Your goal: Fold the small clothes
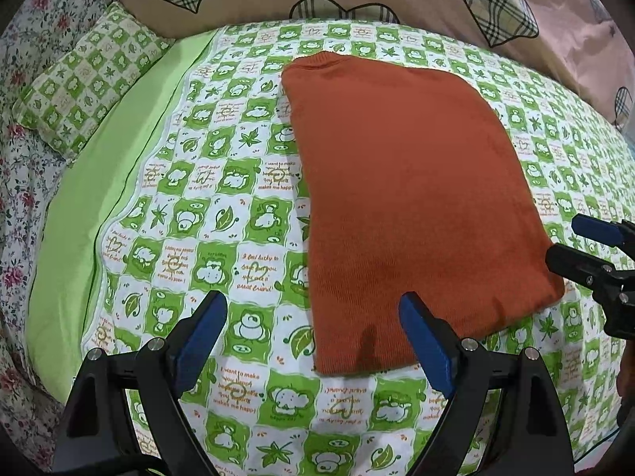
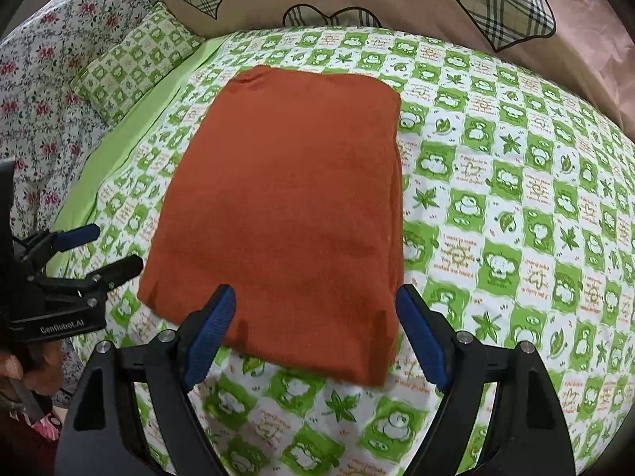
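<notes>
Now, step: we judge the orange garment [image 1: 412, 206] half-folded on the bed [image 1: 222, 214].
Tools: our left tool [image 1: 313, 341] and right tool [image 2: 315, 329] both gape wide, empty.
Next: we grip its near edge.

The rust-orange garment [image 1: 412, 198] is matt fine-ribbed knit cloth on a smooth printed cotton-like bedsheet [image 1: 222, 206].

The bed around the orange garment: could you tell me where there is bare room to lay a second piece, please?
Two patches are free: the sheet between the garment and the plain green strip, and the sheet right of the garment, up to the pink quilt. The near edge is crowded: the left claw and right claw are both open there.
</notes>
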Available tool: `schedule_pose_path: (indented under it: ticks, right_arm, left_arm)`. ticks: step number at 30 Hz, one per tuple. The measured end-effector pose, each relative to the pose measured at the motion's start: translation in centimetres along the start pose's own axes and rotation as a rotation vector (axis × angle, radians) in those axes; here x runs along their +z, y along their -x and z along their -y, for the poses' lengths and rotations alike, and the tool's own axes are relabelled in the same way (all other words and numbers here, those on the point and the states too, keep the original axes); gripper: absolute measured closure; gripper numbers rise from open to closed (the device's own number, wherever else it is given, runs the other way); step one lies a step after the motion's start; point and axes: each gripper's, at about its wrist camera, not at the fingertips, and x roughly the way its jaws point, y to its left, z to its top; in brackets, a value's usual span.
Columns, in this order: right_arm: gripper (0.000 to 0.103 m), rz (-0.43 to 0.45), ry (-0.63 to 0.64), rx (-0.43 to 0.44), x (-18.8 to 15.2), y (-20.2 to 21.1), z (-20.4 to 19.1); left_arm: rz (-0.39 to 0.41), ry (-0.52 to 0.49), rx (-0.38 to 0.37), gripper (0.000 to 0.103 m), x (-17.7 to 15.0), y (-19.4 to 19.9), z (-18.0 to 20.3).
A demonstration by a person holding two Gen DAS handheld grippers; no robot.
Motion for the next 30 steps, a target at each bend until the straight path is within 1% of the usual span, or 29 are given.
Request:
schedule_pose_path:
  ticks: [11,16,21,24,27,29,30]
  right_arm:
    - [0.020,0.005,-0.003,0.022,1.7,-0.9,-0.1]
    - [0.020,0.020,-0.031,0.019,2.6,-1.2,0.7]
    - [0.020,0.030,-0.119,0.009,4.2,-2.3,3.0]
    - [0.021,0.031,-0.180,0.018,5.4,-3.2,4.5]
    - [0.026,0.034,-0.215,0.020,6.3,-4.0,5.6]
    - [0.033,0.029,-0.241,0.024,6.9,-4.8,6.3]
    - [0.042,0.025,-0.252,0.027,7.1,-5.2,6.6]
  left_arm:
    - [0.012,0.012,-0.015,0.014,1.7,-0.6,0.2]
    - [0.008,0.032,-0.053,0.014,2.5,-1.1,0.0]
    - [0.007,0.090,-0.085,0.014,4.1,-2.2,-1.2]
    - [-0.011,0.117,-0.098,0.014,5.1,-3.3,-1.9]
    - [-0.029,0.137,-0.101,0.014,5.9,-4.3,-2.5]
    - [-0.033,0.145,-0.100,0.014,6.2,-4.8,-2.7]
    - [-0.036,0.145,-0.098,0.014,6.3,-5.0,-2.8]
